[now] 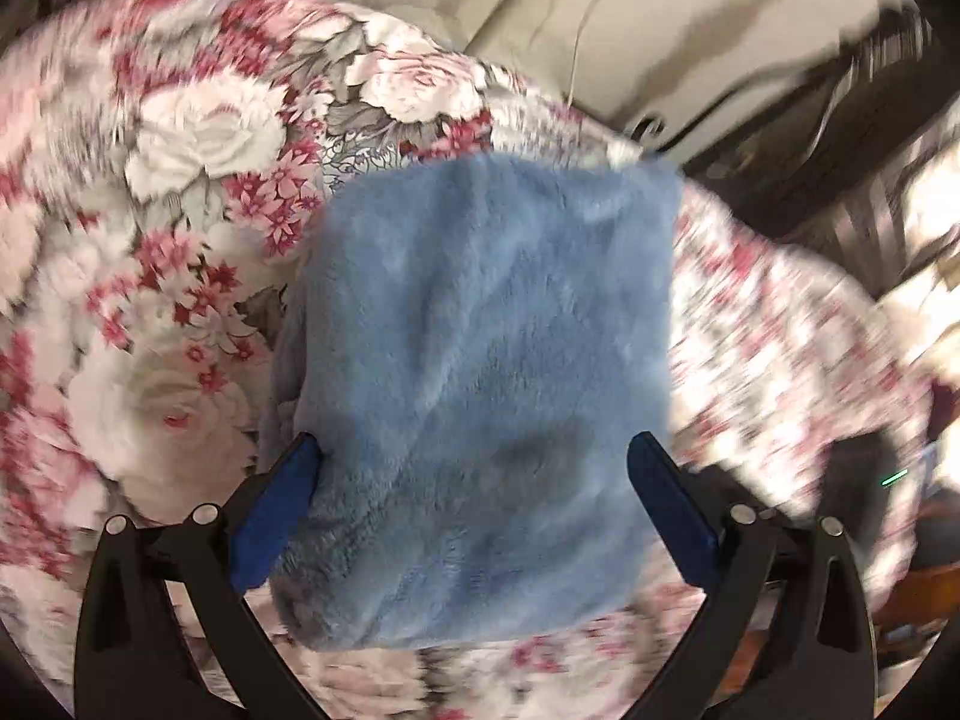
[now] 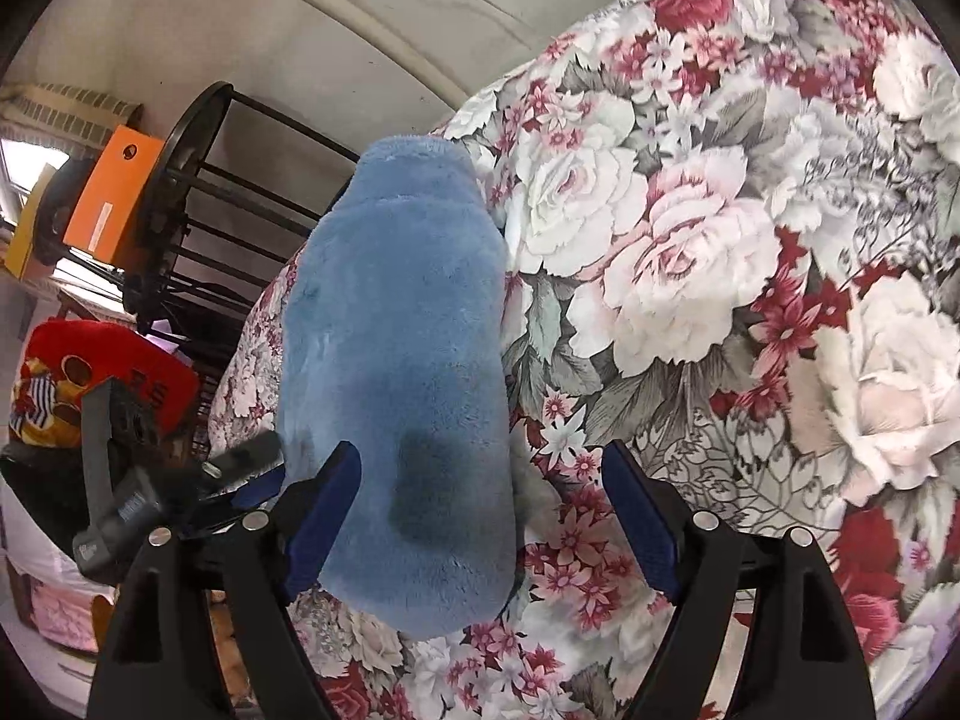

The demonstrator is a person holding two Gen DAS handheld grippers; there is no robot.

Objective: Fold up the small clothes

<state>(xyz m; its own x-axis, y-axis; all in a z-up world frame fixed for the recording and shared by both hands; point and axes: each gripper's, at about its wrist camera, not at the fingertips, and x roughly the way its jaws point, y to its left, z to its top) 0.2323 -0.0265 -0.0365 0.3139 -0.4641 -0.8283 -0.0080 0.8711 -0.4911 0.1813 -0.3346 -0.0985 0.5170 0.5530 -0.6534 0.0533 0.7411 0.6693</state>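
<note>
Both grippers stand wide and hold nothing: your left gripper (image 1: pixel 474 468) straddles the folded blue fleece garment (image 1: pixel 486 360), your right gripper (image 2: pixel 480 480) beside it. It lies near the floral bedspread's (image 2: pixel 720 240) edge; a careless nudge could slide it off.

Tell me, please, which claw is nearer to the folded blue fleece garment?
Left, marginally. The left claw straddles the blue fleece garment, fingers open on both edges; the right claw sits open with the garment against only its left finger.
</note>
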